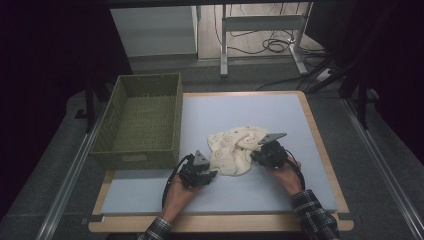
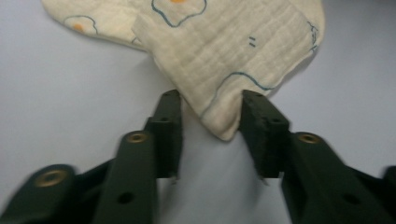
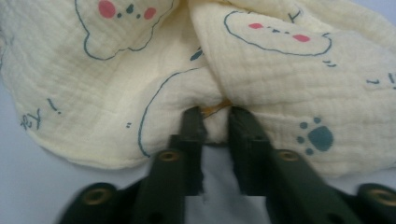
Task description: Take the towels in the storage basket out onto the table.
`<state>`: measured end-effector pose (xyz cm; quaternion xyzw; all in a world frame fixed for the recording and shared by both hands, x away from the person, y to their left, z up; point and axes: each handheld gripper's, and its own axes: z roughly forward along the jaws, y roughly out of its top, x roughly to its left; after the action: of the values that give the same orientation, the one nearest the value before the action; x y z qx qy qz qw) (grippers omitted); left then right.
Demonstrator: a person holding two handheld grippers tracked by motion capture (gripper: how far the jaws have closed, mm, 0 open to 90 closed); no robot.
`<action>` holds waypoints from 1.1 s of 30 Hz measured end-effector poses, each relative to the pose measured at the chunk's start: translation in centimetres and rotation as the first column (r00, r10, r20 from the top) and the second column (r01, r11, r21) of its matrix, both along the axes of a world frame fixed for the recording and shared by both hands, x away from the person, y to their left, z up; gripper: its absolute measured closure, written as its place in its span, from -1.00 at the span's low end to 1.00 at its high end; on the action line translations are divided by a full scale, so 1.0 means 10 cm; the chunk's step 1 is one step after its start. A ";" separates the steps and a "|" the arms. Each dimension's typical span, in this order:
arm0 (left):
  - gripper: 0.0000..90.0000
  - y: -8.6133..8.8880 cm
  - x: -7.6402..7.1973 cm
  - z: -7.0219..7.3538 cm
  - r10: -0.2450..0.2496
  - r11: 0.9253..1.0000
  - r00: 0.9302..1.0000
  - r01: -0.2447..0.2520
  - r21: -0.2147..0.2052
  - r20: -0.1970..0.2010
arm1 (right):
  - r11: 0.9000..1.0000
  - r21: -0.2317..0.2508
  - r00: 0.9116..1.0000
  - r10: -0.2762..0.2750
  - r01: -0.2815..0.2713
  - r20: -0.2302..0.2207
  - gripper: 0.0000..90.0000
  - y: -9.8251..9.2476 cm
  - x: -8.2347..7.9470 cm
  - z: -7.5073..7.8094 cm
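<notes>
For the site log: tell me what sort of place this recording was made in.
Probably a lab or test workspace, not a home. A padded table sits between dark curtains, with cables loose on the floor beside a metal desk frame, and the cloth and basket look staged.

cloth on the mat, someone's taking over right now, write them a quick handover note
Left gripper: jaws open, astride one corner of the cloth, pads not yet pressing it.
Right gripper: shut on a fold at the cloth's edge.
The cream printed cloth lies crumpled on the grey mat, between both grippers. The green basket stands at the mat's left, nothing in it.
Done: right grip taken.
Left: probably close the left jaws on the corner, then spread or fold the cloth; the basket may be its destination.
</notes>
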<state>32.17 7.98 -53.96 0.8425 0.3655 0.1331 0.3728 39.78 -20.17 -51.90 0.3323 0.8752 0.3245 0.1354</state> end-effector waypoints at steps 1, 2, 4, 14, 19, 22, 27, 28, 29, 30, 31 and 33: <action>0.49 -0.01 0.01 0.00 0.002 1.000 1.000 -0.002 -0.004 -0.005 | 1.000 0.005 1.000 -0.004 0.004 -0.007 0.90 0.00 0.00 0.00; 0.61 -0.02 0.01 0.00 -0.001 1.000 1.000 0.001 -0.002 -0.006 | 1.000 0.011 1.000 -0.009 0.009 -0.013 0.93 0.00 0.01 0.00; 0.89 -0.04 0.02 0.01 -0.016 1.000 1.000 0.016 -0.008 -0.018 | 1.000 0.008 1.000 -0.011 0.012 -0.018 0.95 0.01 0.01 0.01; 0.95 0.09 -0.06 0.05 -0.014 0.998 0.999 0.012 -0.058 -0.040 | 1.000 0.022 1.000 -0.018 0.018 0.005 0.95 -0.27 -0.22 0.25; 0.95 0.21 -0.15 0.10 -0.011 0.996 0.999 0.007 -0.084 -0.052 | 0.999 0.035 0.999 -0.033 0.033 0.013 0.95 -0.53 -0.40 0.38; 0.94 0.25 -0.21 0.11 -0.027 0.994 0.997 0.020 -0.109 -0.069 | 0.998 0.055 1.000 -0.029 0.029 0.007 0.94 -0.68 -0.52 0.43; 0.93 0.23 -0.34 0.13 -0.053 0.995 0.996 0.046 -0.088 -0.078 | 0.997 0.075 1.000 -0.003 0.005 -0.027 0.94 -0.80 -0.74 0.42; 0.92 0.22 -0.36 0.13 -0.054 0.996 0.995 0.047 -0.079 -0.079 | 0.999 0.050 0.999 0.002 0.000 -0.034 0.95 -0.81 -0.81 0.39; 0.90 0.23 -0.37 0.13 -0.059 0.996 0.995 0.052 -0.076 -0.084 | 0.999 0.044 0.999 0.001 0.001 -0.037 0.92 -0.82 -0.84 0.37; 0.81 0.23 -0.38 0.12 -0.059 0.996 0.995 0.053 -0.077 -0.080 | 0.999 0.040 0.999 0.003 -0.001 -0.042 0.85 -0.83 -0.86 0.36; 0.61 0.24 -0.39 0.12 -0.048 0.996 0.996 0.042 -0.080 -0.074 | 0.999 0.044 0.999 0.003 -0.001 -0.047 0.82 -0.86 -0.89 0.34; 0.45 0.26 -0.37 0.13 -0.041 0.996 0.996 0.035 -0.086 -0.073 | 0.999 0.047 0.999 -0.017 0.020 -0.049 0.80 -0.92 -0.92 0.33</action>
<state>28.48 10.57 -52.65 0.8371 0.3683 0.0789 0.3966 30.62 -29.34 -48.62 0.3514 0.8672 0.3355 0.1091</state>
